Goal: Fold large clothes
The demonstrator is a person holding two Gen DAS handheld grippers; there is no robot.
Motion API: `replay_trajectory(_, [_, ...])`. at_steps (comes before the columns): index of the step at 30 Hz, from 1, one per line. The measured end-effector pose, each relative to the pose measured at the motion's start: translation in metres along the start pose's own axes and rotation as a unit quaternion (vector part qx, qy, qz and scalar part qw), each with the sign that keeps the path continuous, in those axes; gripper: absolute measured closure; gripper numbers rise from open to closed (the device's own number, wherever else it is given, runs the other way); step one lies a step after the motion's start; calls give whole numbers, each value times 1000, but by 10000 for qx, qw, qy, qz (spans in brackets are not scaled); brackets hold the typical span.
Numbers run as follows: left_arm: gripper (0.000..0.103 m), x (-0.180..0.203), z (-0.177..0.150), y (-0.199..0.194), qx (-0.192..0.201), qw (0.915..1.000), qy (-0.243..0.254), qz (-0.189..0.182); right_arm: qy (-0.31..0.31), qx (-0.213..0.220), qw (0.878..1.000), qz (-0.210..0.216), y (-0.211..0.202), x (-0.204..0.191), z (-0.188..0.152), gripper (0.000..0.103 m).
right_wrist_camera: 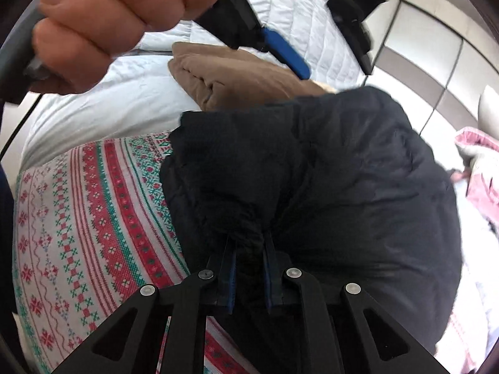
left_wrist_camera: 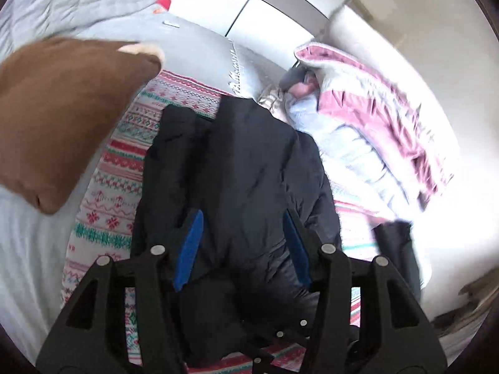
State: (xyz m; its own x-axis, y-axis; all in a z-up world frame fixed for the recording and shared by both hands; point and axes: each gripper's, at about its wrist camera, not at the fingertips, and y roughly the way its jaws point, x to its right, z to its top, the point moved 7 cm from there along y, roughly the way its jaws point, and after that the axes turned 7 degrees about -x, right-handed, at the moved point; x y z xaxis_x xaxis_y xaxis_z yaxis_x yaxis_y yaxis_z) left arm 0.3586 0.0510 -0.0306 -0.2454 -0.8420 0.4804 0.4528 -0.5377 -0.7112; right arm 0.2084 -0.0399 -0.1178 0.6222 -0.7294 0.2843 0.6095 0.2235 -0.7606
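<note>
While the black padded jacket lies bunched on the red-and-green patterned blanket spread over the bed, the right tool is pinched nearly shut on a fold of its dark fabric. The left tool hangs above the jacket with its blue pads standing apart and nothing between them. A hand grips the left tool's handle (seen from the right wrist camera). A folded brown garment sits just beside the jacket, and a pink-and-white quilted coat lies on the other side.
</note>
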Motion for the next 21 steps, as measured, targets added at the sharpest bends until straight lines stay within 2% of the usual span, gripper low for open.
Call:
replay_trajectory(2, [48, 0, -3, 22, -270, 9984, 167, 464, 150, -46, 9998, 148, 2, 4, -3, 89])
replay_trajectory(4, [48, -10, -8, 44, -539, 9949, 126, 840, 321, -47, 9990, 313, -3, 10, -2, 84])
replay_trajectory(5, [48, -15, -10, 53, -665, 9930, 99, 976, 377, -53, 9983, 445, -7, 12, -2, 78])
replay_trajectory(6, [48, -20, -12, 60, -759, 9915, 78, 1054, 419, -74, 9971, 628, -13, 15, -3, 75])
replay_trajectory(8, [48, -26, -13, 66, -863, 9897, 51, 1140, 536, -56, 9923, 1119, -36, 23, -2, 59])
replay_trajectory(10, [48, -31, -14, 66, -945, 9877, 14, 1247, 821, 256, 9879, 1289, -66, 45, 0, 55])
replay_trajectory(13, [49, -35, -15, 69, -1085, 9866, 11, 1221, 1649, 473, 9762, 1330, -90, 92, -4, 51])
replay_trajectory(15, [49, -38, -17, 70, -1110, 9859, 52, 1248, 2416, 336, 9628, 1160, -85, 130, -21, 51])
replay_trajectory(17, [50, -36, -20, 71, -1130, 9844, 143, 1342, 2894, -22, 9521, 988, -68, 151, -42, 51])
replay_trajectory(19, [50, -35, -23, 72, -1144, 9830, 231, 1420, 3055, -159, 9464, 1038, -54, 153, -49, 52])
replay_trajectory(21, [50, -32, -23, 76, -1147, 9817, 276, 1492, 2986, -260, 9494, 938, -46, 146, -52, 52])
